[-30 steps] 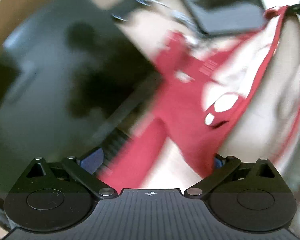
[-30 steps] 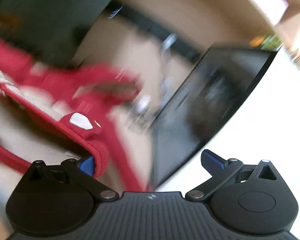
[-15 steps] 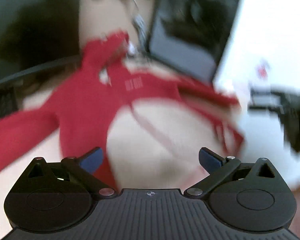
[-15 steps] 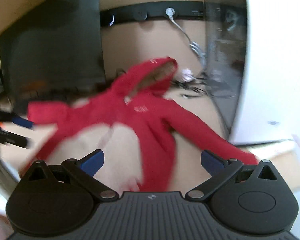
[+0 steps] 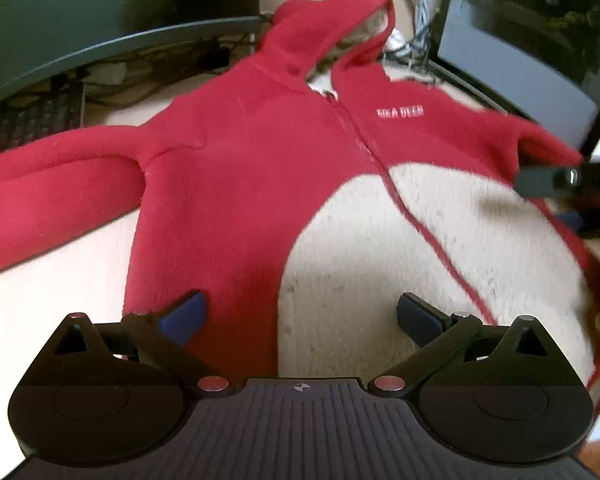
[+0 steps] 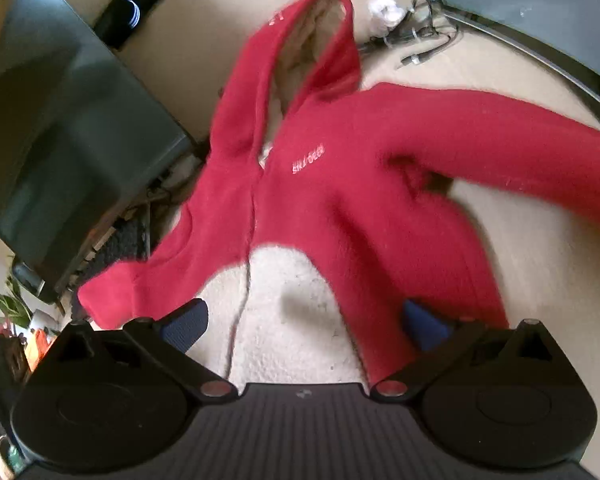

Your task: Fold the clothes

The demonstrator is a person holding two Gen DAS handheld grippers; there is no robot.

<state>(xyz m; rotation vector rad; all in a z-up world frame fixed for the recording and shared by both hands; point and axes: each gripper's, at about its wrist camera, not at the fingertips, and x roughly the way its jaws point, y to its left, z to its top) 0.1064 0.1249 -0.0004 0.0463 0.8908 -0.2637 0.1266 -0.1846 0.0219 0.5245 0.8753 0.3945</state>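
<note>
The red hooded jacket [image 5: 236, 168] lies spread flat on the counter [image 5: 60, 264], sleeves out and unfolded, under both hand-held grippers [image 5: 302, 314] [image 6: 304, 320], each agape and empty.

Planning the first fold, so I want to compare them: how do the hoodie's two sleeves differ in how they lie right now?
In the left wrist view, one sleeve lies stretched out flat on the table, its cuff beyond the frame edge. The other sleeve looks short and bunched, ending beside the right claw. The long one lies clear of both claws. Both are red fleece, spread outward from the hoodie body.
</note>
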